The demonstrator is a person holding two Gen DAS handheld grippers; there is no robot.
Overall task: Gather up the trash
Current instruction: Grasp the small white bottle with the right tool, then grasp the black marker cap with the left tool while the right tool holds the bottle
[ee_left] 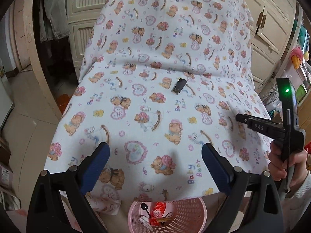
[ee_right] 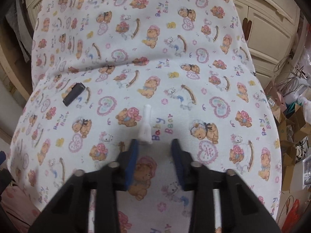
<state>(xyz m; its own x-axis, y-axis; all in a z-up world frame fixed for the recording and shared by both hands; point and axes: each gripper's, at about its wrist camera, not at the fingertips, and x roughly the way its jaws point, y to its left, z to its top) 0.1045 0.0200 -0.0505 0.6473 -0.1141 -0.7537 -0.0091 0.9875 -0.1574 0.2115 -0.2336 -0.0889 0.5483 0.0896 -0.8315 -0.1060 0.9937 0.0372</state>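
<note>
My right gripper sits lower centre with jaws spread, not pinching the small white plastic piece lying just ahead on the bear-print cloth, a dark wrapper sits left, and my left gripper is wide open above the pink basket.

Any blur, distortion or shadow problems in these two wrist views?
Left wrist view: sharp, strong fisheye bending of the cupboards, soft shadows on the bear-print sheet ahead of the left gripper. Right wrist view: softer, right gripper blurred, its shadow over the white plastic piece.
</note>
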